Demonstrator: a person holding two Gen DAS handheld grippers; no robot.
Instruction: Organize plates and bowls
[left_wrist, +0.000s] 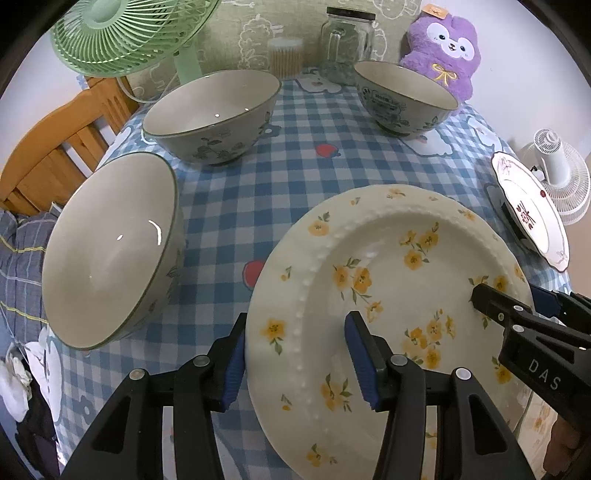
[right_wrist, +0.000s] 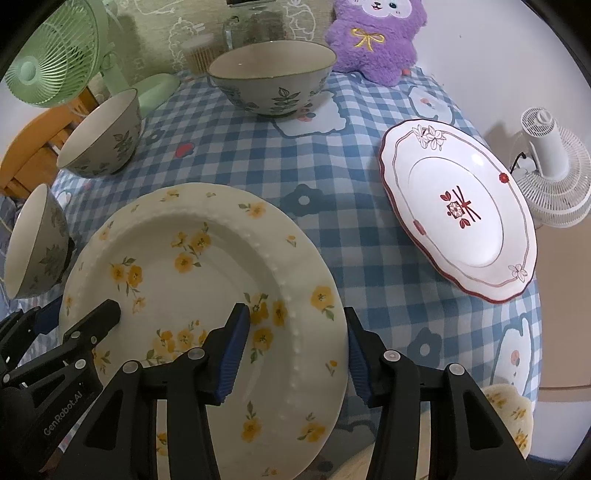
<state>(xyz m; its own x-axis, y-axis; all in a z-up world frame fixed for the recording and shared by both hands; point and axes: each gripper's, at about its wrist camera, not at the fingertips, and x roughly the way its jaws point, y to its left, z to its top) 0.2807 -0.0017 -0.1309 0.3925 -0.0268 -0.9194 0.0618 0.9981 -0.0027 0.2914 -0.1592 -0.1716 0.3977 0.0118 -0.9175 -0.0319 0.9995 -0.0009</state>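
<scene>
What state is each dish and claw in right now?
Yellow-flower plate: empty, straddled at opposite rim edges by both claws.
Red-trimmed plate: empty, alone on the tablecloth, untouched.
Near bowl: empty, upright.
Middle bowl: empty, upright.
Far bowl: empty, upright.
Left claw: around the plate's left rim; grip unclear.
Right claw: around the plate's right rim; grip unclear.
Glass jar: lid on.

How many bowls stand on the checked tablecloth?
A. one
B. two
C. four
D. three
D: three grey bowls with leaf prints show, the near bowl, the middle bowl and the far bowl; the other two dishes are plates.
</scene>
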